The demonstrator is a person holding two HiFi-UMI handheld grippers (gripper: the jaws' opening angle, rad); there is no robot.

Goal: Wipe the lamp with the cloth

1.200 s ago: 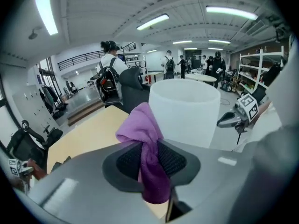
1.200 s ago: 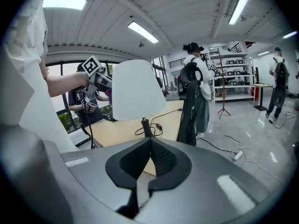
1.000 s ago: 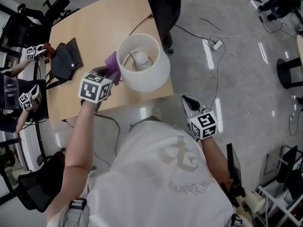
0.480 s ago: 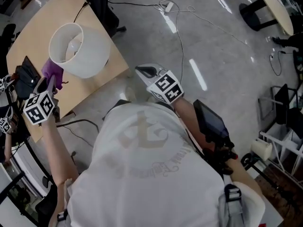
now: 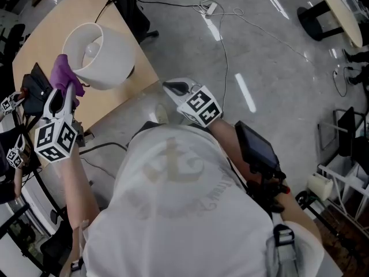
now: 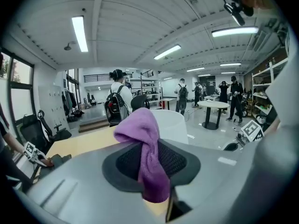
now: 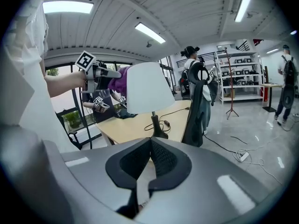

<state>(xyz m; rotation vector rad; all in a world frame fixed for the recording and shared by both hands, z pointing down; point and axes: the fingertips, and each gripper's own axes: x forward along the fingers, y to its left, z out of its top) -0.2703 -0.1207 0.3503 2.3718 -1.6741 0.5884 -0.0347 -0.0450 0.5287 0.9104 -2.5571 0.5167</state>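
A pale wooden table [image 5: 46,36] stands on a polished grey floor [image 5: 271,56] in a large workshop, and on it the lamp [image 5: 106,51], with its white drum shade, stands upright near the table's edge. The left gripper [image 5: 62,94] pinches the purple cloth [image 5: 62,73] between its jaws, and the bunched top of the cloth sits just beside the shade's outer wall. The right gripper [image 5: 176,88] hangs over the floor beyond the table, jaws pressed together on nothing.
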